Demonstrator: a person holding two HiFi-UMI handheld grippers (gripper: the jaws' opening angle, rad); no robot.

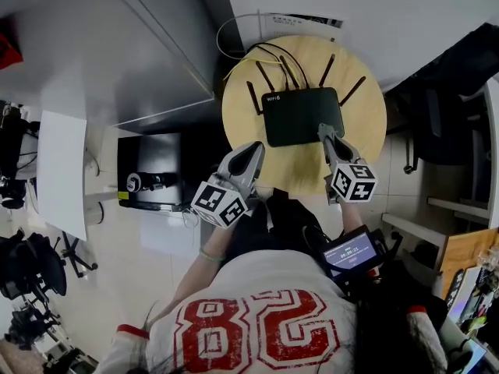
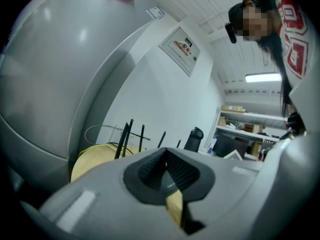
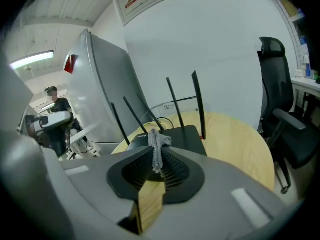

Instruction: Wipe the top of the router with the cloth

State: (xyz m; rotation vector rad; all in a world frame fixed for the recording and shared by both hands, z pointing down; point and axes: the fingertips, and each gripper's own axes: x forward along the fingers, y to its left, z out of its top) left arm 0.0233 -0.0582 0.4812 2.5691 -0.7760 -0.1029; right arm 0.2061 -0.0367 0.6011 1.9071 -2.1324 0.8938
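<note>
Two tools reach forward over the near edge of a round wooden counter. The left tool has its jaws pressed together with nothing between them. It is held over the counter's near left part, just short of the router and apart from it. The right tool pinches a small grey cloth, and a tuft of it sticks up above the closed jaws. The tip of this tool sits at the router's near right corner, over the black top; whether the cloth presses on the surface cannot be told. The router lies flat at the middle of the counter, its antennas fanning out along the far side. Cables loop off the counter's far edge toward the wall. A grey cabinet stands to the left and a black chair to the right.
</note>
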